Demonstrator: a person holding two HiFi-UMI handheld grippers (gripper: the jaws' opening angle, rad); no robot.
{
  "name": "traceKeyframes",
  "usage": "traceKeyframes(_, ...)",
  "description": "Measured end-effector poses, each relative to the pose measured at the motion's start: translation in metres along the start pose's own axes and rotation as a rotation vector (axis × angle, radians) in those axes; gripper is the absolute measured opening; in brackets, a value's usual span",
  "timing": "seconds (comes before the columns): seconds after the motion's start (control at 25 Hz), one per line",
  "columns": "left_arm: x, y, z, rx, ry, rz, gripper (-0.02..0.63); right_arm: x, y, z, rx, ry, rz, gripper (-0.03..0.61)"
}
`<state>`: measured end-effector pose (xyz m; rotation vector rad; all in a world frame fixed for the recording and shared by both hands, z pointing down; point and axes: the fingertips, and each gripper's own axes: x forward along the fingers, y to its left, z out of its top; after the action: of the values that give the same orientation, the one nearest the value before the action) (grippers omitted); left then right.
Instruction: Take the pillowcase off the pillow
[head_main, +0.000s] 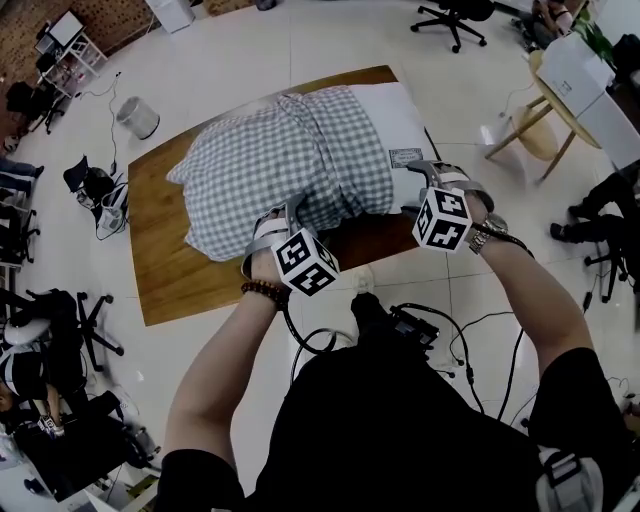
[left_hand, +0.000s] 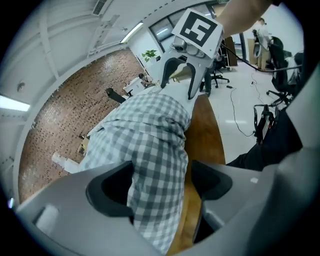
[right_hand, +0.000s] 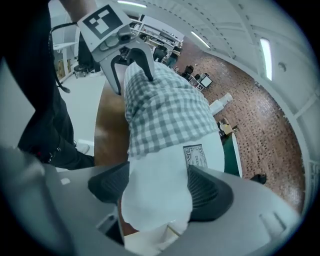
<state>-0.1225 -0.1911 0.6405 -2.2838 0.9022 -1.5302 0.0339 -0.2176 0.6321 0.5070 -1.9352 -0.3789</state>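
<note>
pillow (head_main: 405, 125) lay across the middle of the table (head_main: 175, 280). checked pillowcase (head_main: 280, 165) covered most of it, with only the white end toward the table's right side bare. step judged: peeling part done, between grips.

left gripper (left_hand: 160, 187) at the table's near edge, jaws spread wide. a fold of checked cloth sat between them, wood showing beside one pad, so released. right gripper (right_hand: 155, 187) also at the near edge, jaws wide around the bare white end, no squeeze seen.

next move likely needs the right to clamp the white end as an anchor and the left to bite the cloth and draw it toward the table's left end.
</note>
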Motion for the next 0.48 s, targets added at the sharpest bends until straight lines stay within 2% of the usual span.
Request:
traceKeyframes(0.08, 0.01, 0.003, -0.006, 0.042, 0.031, 0.034, 0.34, 0.012, 0.0, -0.005, -0.027, 0.018, -0.019, 0.364)
traceKeyframes(0.24, 0.019, 0.013, -0.01, 0.086, 0.051, 0.072, 0.172, 0.031, 0.0, -0.015, -0.049, 0.057, -0.022, 0.338)
traceKeyframes(0.4, 0.005, 0.027, -0.007, 0.043, 0.023, 0.071, 0.053, 0.024, -0.016, -0.016, -0.035, 0.036, -0.086, 0.146)
traceKeyframes(0.48, -0.005, 0.031, -0.008, 0.017, 0.006, 0.079, 0.033, 0.015, -0.022, -0.014, -0.02, 0.017, -0.115, 0.094)
